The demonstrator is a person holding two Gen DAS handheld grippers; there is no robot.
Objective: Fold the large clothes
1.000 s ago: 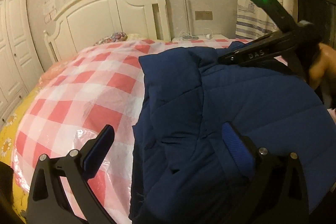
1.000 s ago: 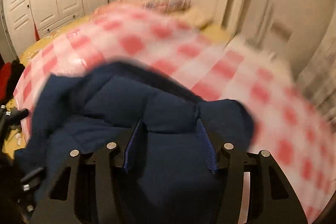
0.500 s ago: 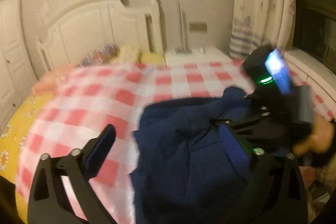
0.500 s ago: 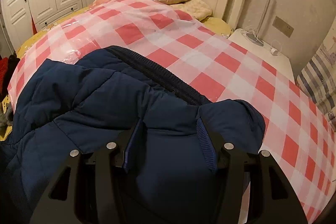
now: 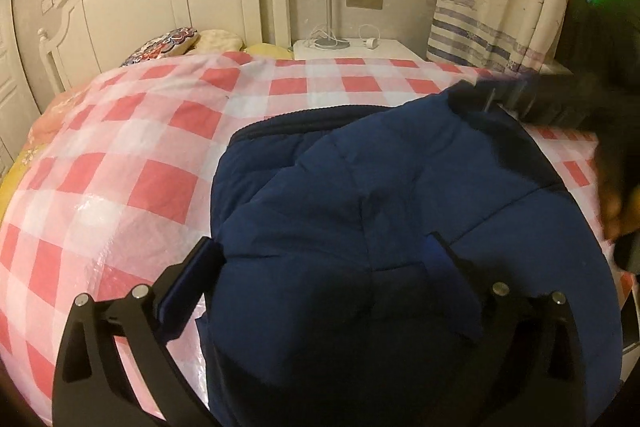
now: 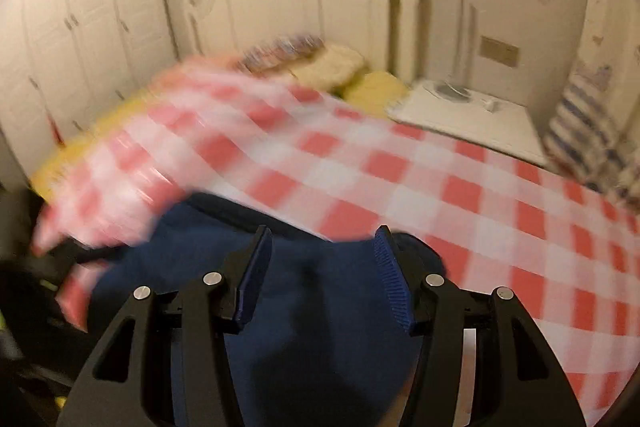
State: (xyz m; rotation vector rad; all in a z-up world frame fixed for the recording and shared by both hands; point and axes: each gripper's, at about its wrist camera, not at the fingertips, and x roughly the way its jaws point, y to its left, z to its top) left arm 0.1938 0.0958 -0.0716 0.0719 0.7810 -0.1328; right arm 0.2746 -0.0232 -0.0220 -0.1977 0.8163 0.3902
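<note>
Left wrist view: a navy quilted jacket point(image 5: 400, 227) lies bunched on a bed covered with a red-and-white checked sheet point(image 5: 120, 155). The left gripper point(image 5: 324, 255) is opening, its jaws wide apart, with jacket fabric lying between them. At the far right edge, the right gripper point(image 5: 532, 103) meets the jacket's upper corner.

Right wrist view, blurred: the right gripper point(image 6: 324, 259) is half open with the jacket point(image 6: 320, 327) between its blue pads point(image 6: 388, 275); I cannot tell whether they pinch it.
</note>
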